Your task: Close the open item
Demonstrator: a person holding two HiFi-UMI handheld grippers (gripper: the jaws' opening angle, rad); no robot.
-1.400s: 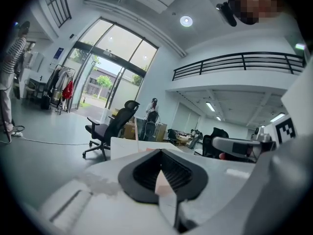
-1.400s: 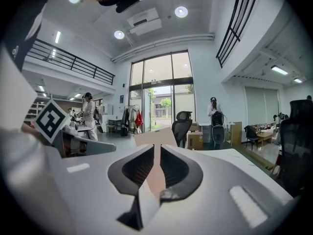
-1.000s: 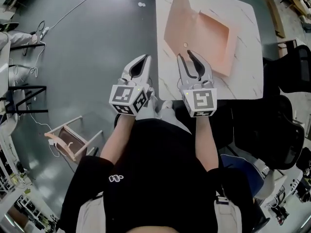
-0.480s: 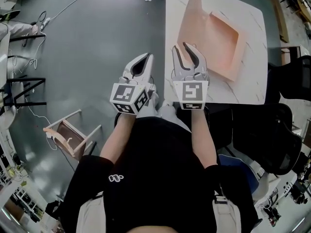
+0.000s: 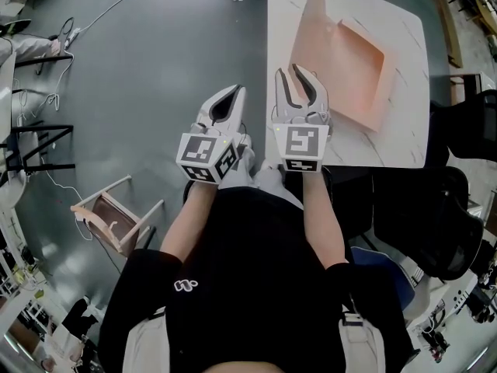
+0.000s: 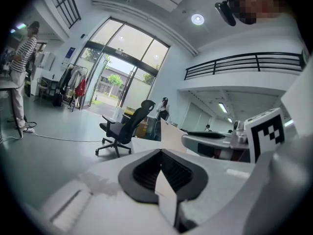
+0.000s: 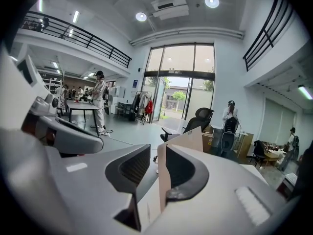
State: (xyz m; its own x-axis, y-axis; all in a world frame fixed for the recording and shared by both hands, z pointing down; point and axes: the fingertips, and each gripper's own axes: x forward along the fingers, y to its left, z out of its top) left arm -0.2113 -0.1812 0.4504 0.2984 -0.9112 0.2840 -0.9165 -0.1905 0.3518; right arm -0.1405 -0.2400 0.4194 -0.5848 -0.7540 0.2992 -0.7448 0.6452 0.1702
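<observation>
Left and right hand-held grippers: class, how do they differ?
The left hand-held gripper is shut; the right hand-held gripper is open, its jaws having just been closing, nothing between them. The left hangs over floor; the right is over the table edge. Both carry marker cubes.

Counting off now. Two grippers: left gripper, jaws together; right gripper, jaws apart, just been closing, nothing between them. Two marker cubes, one apiece: left cube, right cube. One white table. One pink box, open. One wooden chair, tipped over. One black office chair by the table, one second office chair out on the floor. Three people in the right gripper view: striped-shirt person, capped person, far-right person. Two round lights: left ceiling light, right ceiling light.
</observation>
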